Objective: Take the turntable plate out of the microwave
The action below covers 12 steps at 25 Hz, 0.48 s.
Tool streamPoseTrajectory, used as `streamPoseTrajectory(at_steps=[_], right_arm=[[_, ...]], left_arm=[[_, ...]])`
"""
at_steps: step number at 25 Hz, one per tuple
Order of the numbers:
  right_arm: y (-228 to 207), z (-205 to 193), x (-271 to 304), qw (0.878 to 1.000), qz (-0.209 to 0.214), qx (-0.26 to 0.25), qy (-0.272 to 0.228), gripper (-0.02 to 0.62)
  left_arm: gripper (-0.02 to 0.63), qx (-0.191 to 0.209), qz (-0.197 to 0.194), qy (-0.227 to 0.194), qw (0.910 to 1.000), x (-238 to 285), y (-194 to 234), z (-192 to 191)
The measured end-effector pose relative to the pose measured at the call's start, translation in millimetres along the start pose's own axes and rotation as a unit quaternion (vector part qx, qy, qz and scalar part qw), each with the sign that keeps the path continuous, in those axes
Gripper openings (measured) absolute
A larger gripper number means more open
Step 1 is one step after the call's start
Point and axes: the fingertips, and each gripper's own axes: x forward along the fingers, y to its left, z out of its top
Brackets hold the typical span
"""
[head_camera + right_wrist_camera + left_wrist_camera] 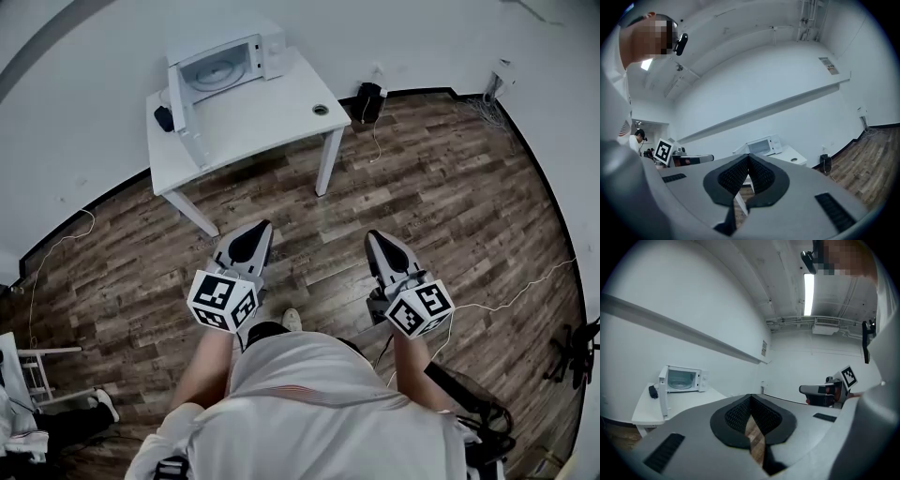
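A white microwave [223, 58] stands on a white table [262, 117] against the far wall, its door swung open to the left. The round glass turntable plate [216, 71] lies inside the cavity. Both grippers hang over the wood floor, well short of the table. My left gripper [258, 231] is shut with nothing in it, and my right gripper [377, 238] is shut and empty too. The left gripper view shows the microwave [683, 379] far off at the left. In the right gripper view the microwave [761, 146] sits just above the shut jaws.
A small dark object [164, 118] lies at the table's left edge and a round fitting [321, 110] near its right corner. A black box with cables [369, 101] sits on the floor by the wall. A chair and clutter [28, 375] stand at the lower left.
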Motion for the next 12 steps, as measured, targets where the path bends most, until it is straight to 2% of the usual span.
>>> streamPoseTrajectory(at_steps=[4,12], right_arm=[[4,6,40,1.0,0.015,-0.001,-0.008,0.003],[-6,4,90,0.999,0.03,0.008,0.009,0.003]], left_arm=[[0.011,0.003,0.001,-0.002,1.0,17,33,9],[0.011,-0.013,0.007,0.003,0.9999,39,71,9]])
